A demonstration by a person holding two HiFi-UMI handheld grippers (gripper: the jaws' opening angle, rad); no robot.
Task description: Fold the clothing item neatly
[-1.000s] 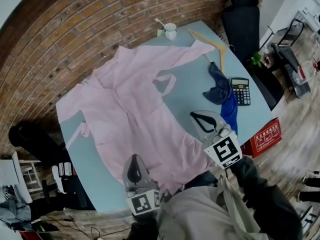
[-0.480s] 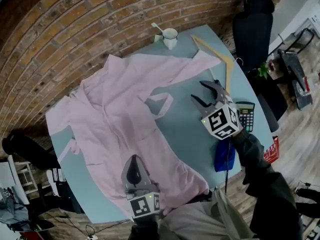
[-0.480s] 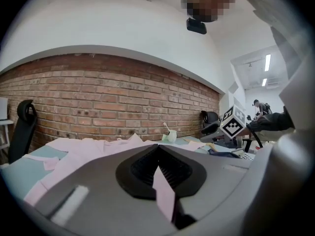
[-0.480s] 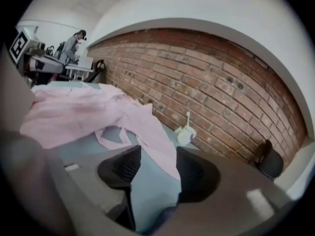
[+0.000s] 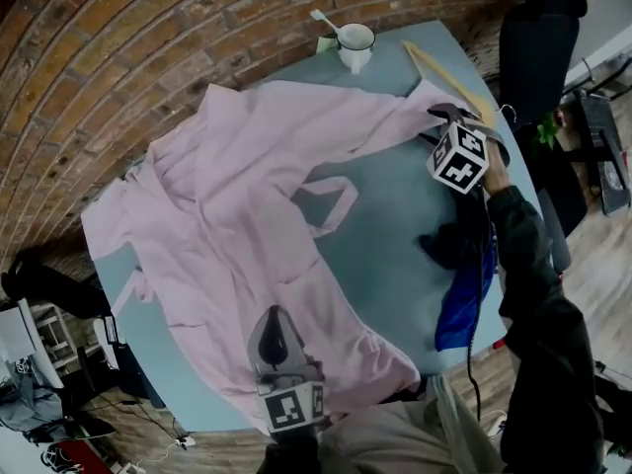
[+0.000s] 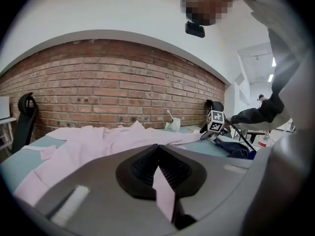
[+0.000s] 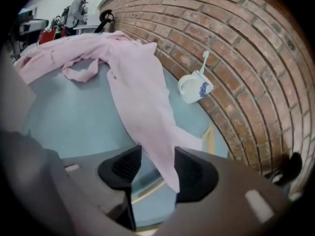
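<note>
Swung far right, the right gripper (image 5: 441, 118) straddles the sleeve (image 5: 390, 117) of the pale pink cloth robe (image 5: 237, 205), jaws wide, likely closing next; the left gripper (image 5: 275, 316) pinches the hem (image 6: 165, 193).

One pink garment (image 5: 247, 215), one mug (image 5: 355, 39), one hanger (image 5: 435, 67).

Pale blue table (image 5: 395, 235) against a brick wall

A pink garment (image 5: 237, 215) lies spread open across its left and centre. A white mug (image 5: 355, 45) with a spoon stands at the upper edge, a wooden hanger (image 5: 420, 57) lies upper right, and a dark blue cloth (image 5: 462, 304) is bunched at the right edge.
</note>
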